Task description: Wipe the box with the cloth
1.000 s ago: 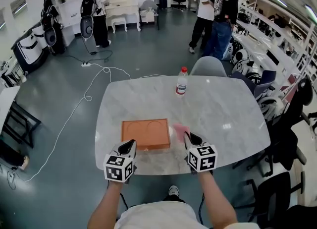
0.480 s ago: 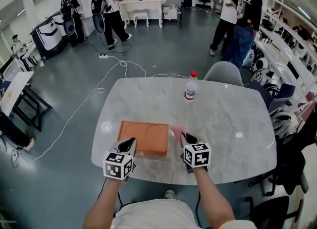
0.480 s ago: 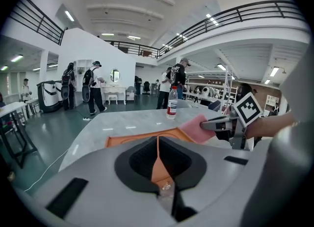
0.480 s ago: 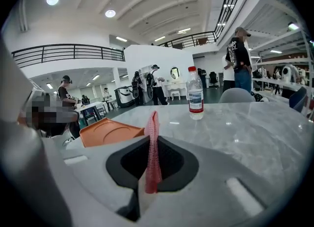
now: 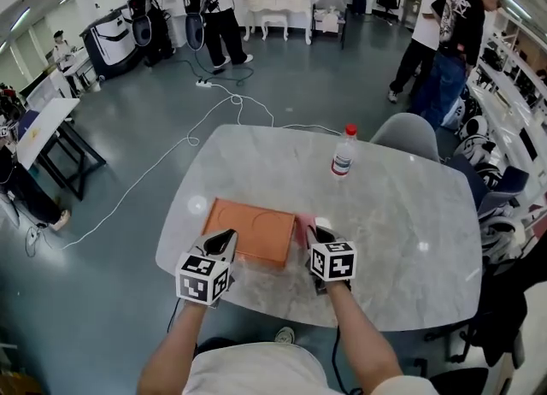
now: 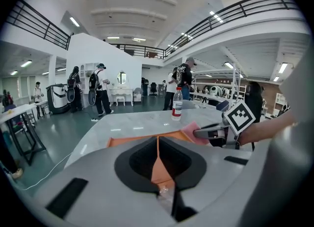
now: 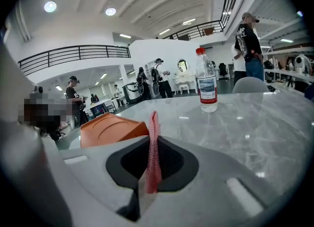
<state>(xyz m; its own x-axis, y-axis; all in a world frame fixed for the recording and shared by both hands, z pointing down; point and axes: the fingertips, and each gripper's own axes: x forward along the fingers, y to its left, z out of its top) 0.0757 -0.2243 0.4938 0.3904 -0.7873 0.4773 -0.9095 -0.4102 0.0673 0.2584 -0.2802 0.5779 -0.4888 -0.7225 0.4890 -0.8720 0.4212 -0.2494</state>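
The flat orange box [image 5: 250, 231] lies near the front left of the marble table [image 5: 402, 214]. My left gripper [image 5: 224, 242] is at the box's near left corner, its jaws shut on the near edge of the box [image 6: 132, 140]; orange shows in the slit of the left gripper [image 6: 158, 142]. My right gripper [image 5: 318, 232] sits just off the box's right side, shut on a pink cloth [image 5: 305, 222]. In the right gripper view the cloth [image 7: 153, 152] stands up thin in the right gripper [image 7: 153, 123], with the box [image 7: 110, 128] to its left.
A water bottle [image 5: 343, 156] with a red cap stands at the far side of the table. A grey chair [image 5: 410, 135] is behind it. People stand further off on the floor, and a white cable [image 5: 184, 150] trails to the left.
The head view has swung, so the table sits lower right in frame. Both grippers stay at the box, the right one still holding the cloth by its right side.
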